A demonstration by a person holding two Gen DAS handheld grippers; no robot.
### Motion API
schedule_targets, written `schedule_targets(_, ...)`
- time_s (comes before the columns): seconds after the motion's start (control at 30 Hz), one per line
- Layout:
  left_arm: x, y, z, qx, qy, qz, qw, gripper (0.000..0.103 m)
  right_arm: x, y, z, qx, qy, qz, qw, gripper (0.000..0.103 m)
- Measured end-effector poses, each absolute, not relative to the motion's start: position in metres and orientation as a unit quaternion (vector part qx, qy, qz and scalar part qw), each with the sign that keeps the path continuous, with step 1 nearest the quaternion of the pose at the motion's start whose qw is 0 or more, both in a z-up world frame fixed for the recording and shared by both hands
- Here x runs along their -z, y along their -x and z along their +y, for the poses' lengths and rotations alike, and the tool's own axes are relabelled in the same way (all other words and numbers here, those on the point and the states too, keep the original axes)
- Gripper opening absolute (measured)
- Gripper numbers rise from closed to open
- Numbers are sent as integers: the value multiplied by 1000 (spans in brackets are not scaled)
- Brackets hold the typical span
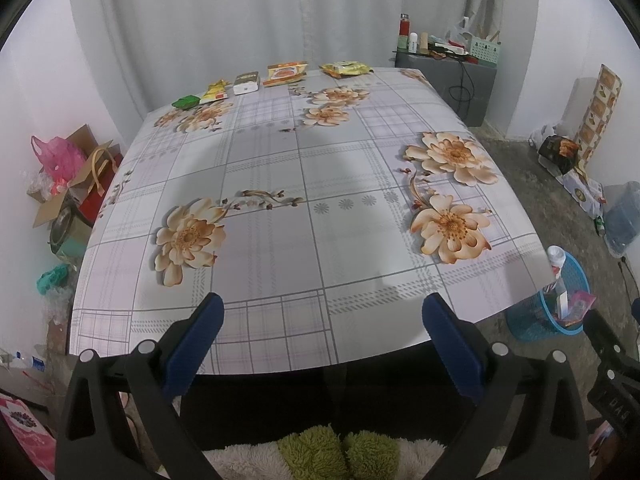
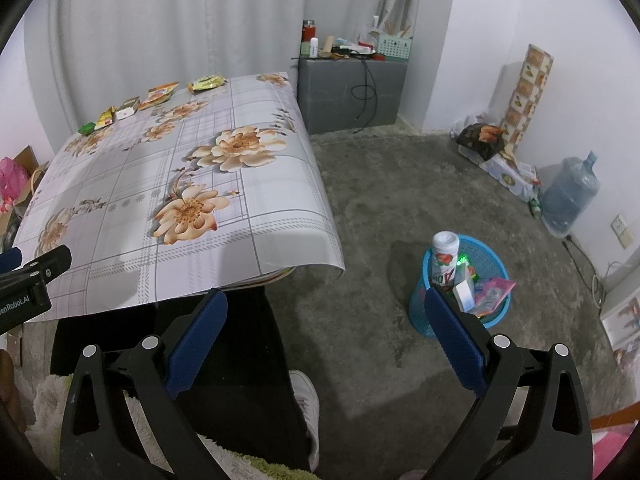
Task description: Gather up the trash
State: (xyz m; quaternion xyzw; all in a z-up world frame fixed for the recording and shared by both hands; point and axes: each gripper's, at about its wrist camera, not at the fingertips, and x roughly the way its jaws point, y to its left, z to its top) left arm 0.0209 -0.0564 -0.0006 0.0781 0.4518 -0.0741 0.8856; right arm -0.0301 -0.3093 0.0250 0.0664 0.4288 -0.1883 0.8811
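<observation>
Both tools are wide apart and hold nothing: the left tool hangs over the near edge of the counter, and the right tool is off the counter's right side, above the floor, close to the blue basket. The trash that remains lies in a row at the far edge of the counter: a green packet, a yellow wrapper, a small white box, an orange packet and a yellow-green bag. I think the main risk is the long reach, because a pushing finger can slide a light wrapper off the far edge toward the curtain. The flat packets also give little to pinch, and the smooth cloth may wrinkle under the fingers. The basket already holds a tall bottle and some wrappers, so a careless drop can bounce out or tip it. On the left tool, seen from the right camera, I read "enRobot.AI"; the print on the packets is too small to read.
</observation>
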Motion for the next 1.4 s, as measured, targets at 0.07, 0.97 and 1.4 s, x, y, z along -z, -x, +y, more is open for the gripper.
schedule_targets(0.07, 0, -21, -57, 74, -78, 452, 886, 97, -25, 30, -308, 189, -66, 429, 881, 95)
schedule_targets(0.97, 0, -20, -60, 75, -81, 451, 886, 97, -25, 30, -311, 186, -65, 429, 881, 95)
schedule_targets(1.4, -1, -17, -65, 76, -85, 453, 884, 97, -26, 30, -311, 187, -66, 429, 881, 95)
